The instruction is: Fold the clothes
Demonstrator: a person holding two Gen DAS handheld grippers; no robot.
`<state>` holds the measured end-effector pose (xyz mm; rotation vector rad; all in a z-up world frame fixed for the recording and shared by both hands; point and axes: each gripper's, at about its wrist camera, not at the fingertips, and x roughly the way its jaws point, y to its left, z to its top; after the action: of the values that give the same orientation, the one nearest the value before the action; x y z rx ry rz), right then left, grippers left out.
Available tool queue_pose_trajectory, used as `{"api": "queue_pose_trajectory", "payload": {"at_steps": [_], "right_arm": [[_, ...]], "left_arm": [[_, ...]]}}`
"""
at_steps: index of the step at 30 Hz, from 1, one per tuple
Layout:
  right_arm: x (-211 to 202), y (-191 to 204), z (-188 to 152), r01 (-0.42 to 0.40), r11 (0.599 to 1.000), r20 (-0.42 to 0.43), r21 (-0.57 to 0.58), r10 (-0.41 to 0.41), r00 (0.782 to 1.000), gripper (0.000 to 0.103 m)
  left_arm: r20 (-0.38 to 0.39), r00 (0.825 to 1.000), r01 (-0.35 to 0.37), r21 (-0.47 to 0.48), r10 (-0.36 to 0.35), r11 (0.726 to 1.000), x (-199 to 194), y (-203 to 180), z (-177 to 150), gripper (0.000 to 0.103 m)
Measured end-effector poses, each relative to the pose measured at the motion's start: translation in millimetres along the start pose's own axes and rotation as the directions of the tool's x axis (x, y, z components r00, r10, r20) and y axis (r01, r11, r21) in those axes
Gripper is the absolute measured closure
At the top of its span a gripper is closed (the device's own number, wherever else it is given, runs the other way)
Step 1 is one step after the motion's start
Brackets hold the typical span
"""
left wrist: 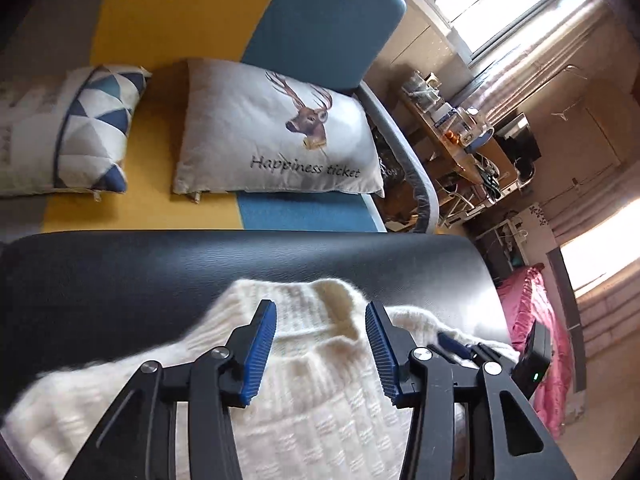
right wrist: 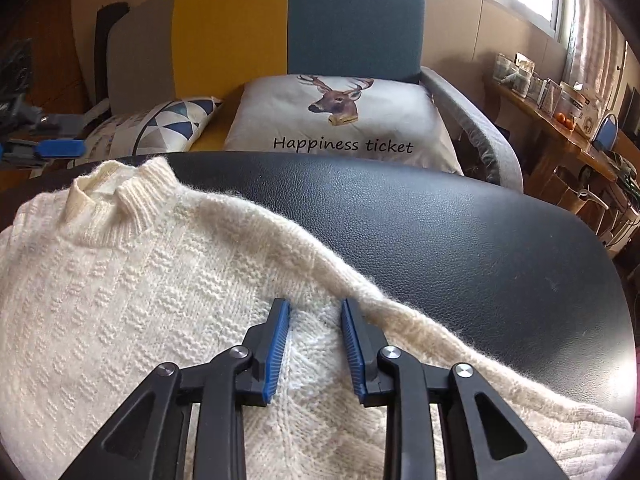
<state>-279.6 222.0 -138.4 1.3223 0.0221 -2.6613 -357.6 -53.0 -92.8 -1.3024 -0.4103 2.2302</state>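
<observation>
**One cream sweater flat on a black table, both grippers open above it**

One cream knit sweater (right wrist: 132, 280) lies spread on the black leatherette table (right wrist: 460, 232), its ribbed collar (right wrist: 136, 196) pointing toward the sofa and its body running back toward the person, so the long axis goes from the far table edge to the near one. A shoulder seam slants down to the right, onto a sleeve that trails off the lower right of the right wrist view.

The right gripper (right wrist: 315, 312) hovers over that shoulder with its jaws apart, a strip of knit showing between the blue pads (right wrist: 280, 344); whether they touch the wool I cannot tell. The left gripper (left wrist: 320, 316) hangs just before the collar, jaws spread wide, nothing between them.

Beyond the table stands a yellow-and-teal sofa (right wrist: 296, 20) with a deer cushion (right wrist: 340, 120) reading "Happiness ticket" and a triangle-patterned cushion (right wrist: 168, 128) beside it. A cluttered wooden shelf (right wrist: 560, 128) runs under the bright windows; a pink cloth (left wrist: 536, 328) hangs at the right of the left wrist view.

The sweater's hem and left sleeve are cut off by the frames, and the shelf's contents are too small to name.
</observation>
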Motion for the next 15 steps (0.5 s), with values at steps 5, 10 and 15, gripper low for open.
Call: {"api": "queue_pose_trajectory", "payload": {"at_steps": [5,10,15], "right_arm": [[-12.8,30.6,39.7,-0.547,0.819,0.065,0.174,0.545,0.836,0.075],[42.3,85.5,82.5,-0.706,0.634,-0.010,0.316,0.746,0.666,0.075],[104.9,119.3,104.3,-0.602,0.673,-0.174,0.429,0.716,0.676,0.075]], "left_arm": [[0.028,0.994,-0.105,0.092,0.103,0.990,-34.8,19.4,-51.4,0.055],[0.023,0.990,-0.144,0.172,0.143,0.974,-27.9,18.7,-90.6,0.055],[0.045,0.992,-0.121,0.194,0.114,0.974,-22.2,16.6,-96.9,0.055]]}}
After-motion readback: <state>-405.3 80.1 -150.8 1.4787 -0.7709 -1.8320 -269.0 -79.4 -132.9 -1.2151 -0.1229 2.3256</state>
